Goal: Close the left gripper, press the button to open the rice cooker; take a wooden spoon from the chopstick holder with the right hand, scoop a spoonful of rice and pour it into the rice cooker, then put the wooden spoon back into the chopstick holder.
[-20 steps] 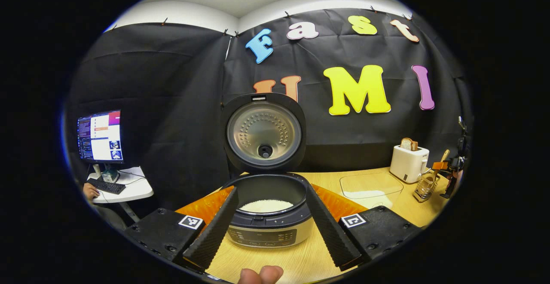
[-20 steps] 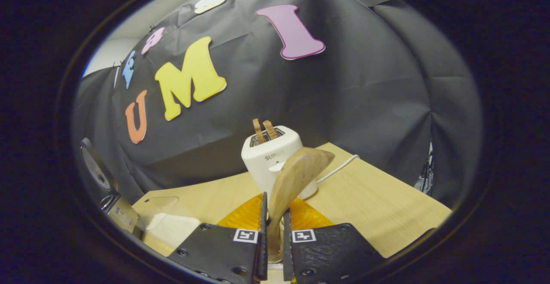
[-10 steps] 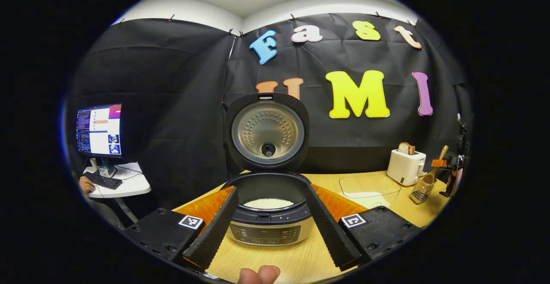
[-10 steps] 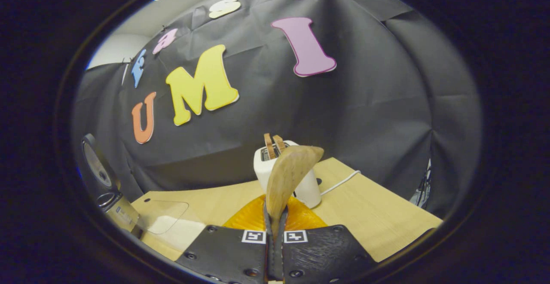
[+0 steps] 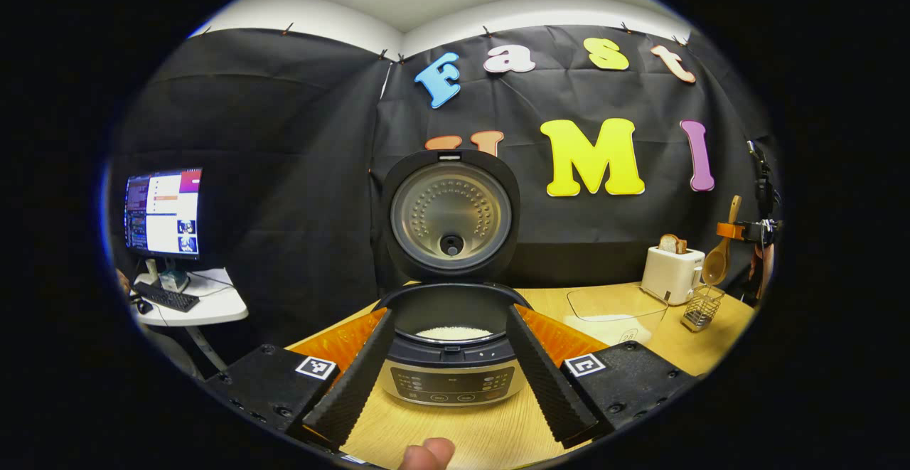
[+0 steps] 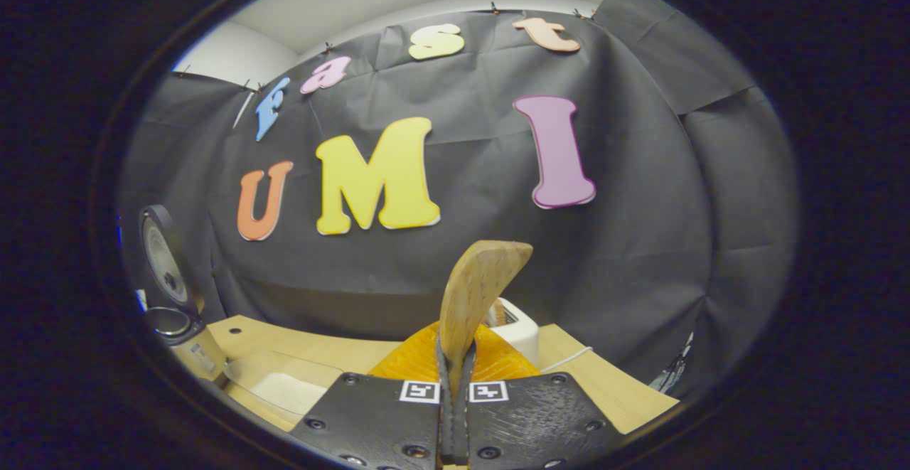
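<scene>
- Lifted since 1 second ago, the spoon (image 5: 718, 260) now hangs above the holder (image 5: 698, 309), bowl down, clear of its rim.
- Right gripper (image 6: 455, 413) has its jaws pinching the spoon's handle, which rises straight ahead of them.
- Left gripper (image 5: 451, 370) has jaws spread; the open cooker (image 5: 451, 377) sits between them, rice (image 5: 453, 332) inside.
- Spoon retrieval looks done; scooping from the rice tray (image 5: 615, 308) likely comes next.

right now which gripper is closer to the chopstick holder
Right. The right gripper hangs just above the chopstick holder, shut on the wooden spoon. The left gripper sits far across the table, in front of the open rice cooker.
</scene>
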### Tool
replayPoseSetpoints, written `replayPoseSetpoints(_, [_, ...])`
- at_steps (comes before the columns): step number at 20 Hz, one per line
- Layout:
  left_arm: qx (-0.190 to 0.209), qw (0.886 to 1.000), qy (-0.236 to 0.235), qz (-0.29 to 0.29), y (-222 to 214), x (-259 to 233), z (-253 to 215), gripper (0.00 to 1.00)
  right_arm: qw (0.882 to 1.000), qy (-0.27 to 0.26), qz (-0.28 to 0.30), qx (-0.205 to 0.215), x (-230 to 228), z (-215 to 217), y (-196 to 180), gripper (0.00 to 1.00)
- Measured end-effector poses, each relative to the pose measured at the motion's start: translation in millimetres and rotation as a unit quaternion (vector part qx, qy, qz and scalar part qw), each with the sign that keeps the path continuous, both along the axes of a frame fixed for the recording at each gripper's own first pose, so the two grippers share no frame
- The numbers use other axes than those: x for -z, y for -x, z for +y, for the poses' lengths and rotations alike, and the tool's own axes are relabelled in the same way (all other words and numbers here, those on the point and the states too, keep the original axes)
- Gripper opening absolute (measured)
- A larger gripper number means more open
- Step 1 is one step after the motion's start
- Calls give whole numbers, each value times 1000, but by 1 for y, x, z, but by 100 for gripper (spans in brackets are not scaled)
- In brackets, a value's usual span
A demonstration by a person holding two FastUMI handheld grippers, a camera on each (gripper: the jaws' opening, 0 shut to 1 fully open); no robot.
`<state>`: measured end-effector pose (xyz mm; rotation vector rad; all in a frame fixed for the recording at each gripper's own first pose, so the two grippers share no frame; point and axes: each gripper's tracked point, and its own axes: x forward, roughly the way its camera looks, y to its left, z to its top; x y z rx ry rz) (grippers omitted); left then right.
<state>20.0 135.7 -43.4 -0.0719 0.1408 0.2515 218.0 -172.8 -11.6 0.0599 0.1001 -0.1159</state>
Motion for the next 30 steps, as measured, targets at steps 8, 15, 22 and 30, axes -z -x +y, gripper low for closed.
replayPoseSetpoints(8, [8, 1000, 7, -5, 7, 3, 13, 100, 995, -16, 24, -97, 10, 141, -45, 0])
replayPoseSetpoints(15, [19, 1000, -12, -3, 8, 6, 19, 100, 987, 59, 116, -93, 105, 189, -61, 0])
replayPoseSetpoints(22, [28, 999, -19, -7, 13, 3, 28, 100, 981, 124, 132, -69, 139, 195, -52, 0])
replayPoseSetpoints(30, [19, 1000, -12, 1, 18, 7, 45, 100, 981, 66, 162, -81, 169, 234, -47, 0])
